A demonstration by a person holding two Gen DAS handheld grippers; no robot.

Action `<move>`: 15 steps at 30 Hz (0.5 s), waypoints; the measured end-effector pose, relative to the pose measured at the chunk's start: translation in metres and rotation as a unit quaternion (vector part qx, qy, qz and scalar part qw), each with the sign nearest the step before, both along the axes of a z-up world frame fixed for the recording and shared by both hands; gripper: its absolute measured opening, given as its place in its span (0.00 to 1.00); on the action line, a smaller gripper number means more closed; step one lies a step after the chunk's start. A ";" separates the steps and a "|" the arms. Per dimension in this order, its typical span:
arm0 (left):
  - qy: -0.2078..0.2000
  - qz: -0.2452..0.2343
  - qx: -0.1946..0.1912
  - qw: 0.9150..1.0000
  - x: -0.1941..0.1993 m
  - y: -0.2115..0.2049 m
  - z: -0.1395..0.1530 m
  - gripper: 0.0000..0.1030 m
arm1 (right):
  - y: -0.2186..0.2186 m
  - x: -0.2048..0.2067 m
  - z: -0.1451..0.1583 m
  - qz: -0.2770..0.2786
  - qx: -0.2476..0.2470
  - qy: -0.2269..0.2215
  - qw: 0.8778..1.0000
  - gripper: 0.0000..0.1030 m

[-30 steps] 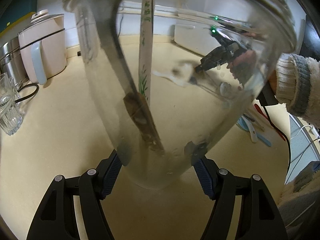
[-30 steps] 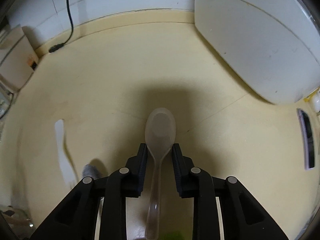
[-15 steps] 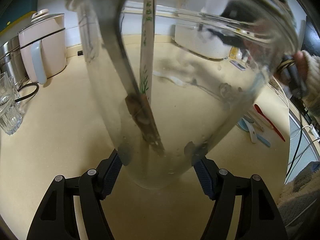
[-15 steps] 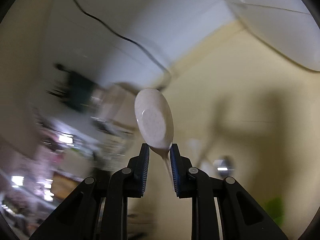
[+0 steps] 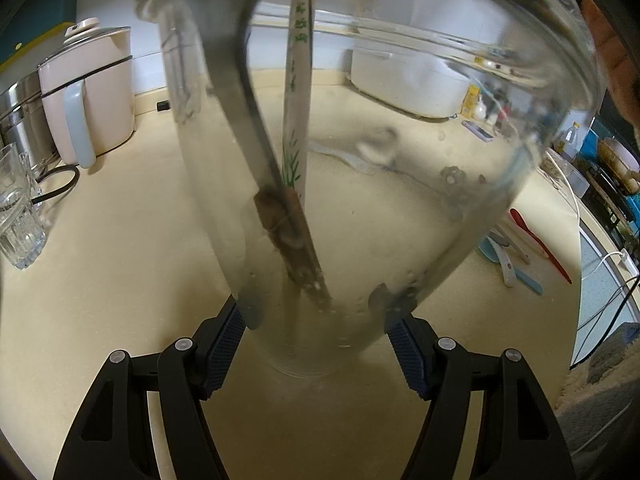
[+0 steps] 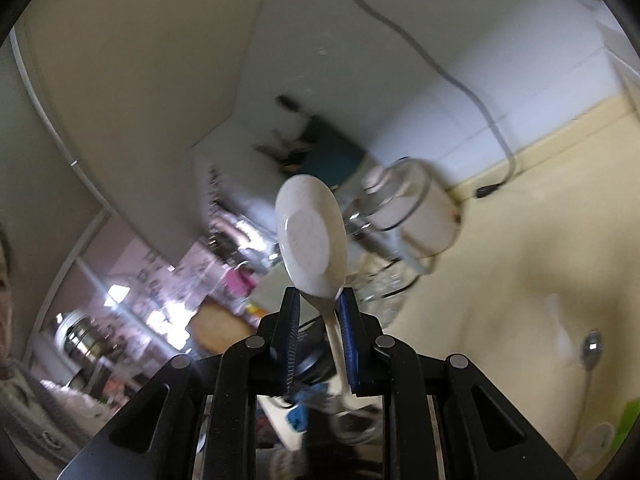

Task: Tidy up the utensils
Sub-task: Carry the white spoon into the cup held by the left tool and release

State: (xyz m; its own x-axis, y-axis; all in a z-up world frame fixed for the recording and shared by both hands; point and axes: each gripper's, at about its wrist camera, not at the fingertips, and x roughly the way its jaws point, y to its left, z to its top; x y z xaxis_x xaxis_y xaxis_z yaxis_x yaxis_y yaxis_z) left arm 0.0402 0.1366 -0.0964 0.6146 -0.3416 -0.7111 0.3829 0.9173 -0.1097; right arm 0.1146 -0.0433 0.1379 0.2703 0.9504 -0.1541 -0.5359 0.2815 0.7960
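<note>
Left gripper (image 5: 316,330): fingers clamped on base of clear glass jar (image 5: 400,184) holding a knife (image 5: 288,224) and chopsticks (image 5: 298,92). Right gripper (image 6: 319,312): closed on white spoon (image 6: 312,236), raised off cream counter (image 6: 520,264). Beyond: loose spoons (image 5: 516,246), pink kettle (image 5: 90,92).

Each claw (image 5: 316,334) (image 6: 319,336) is black with silver screws and ribbed blue pads (image 5: 223,340)
</note>
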 end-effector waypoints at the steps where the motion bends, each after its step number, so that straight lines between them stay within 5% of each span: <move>1: 0.000 0.000 0.000 1.000 0.000 0.000 0.000 0.71 | 0.004 -0.004 0.000 0.007 0.004 0.001 1.000 0.19; 6: 0.000 0.000 0.001 1.000 0.000 0.000 0.000 0.71 | 0.029 -0.012 -0.005 0.039 0.023 0.010 0.999 0.19; 15: 0.000 -0.004 0.002 1.000 0.001 -0.001 0.000 0.71 | 0.073 -0.020 -0.015 0.075 -0.035 -0.006 0.997 0.19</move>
State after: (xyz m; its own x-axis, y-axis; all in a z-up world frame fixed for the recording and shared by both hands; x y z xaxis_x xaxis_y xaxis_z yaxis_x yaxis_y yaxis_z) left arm 0.0415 0.1357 -0.0962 0.6120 -0.3435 -0.7124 0.3900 0.9147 -0.1061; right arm 0.0947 0.0297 0.1231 0.1284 0.9671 -0.2197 -0.5855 0.2527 0.7703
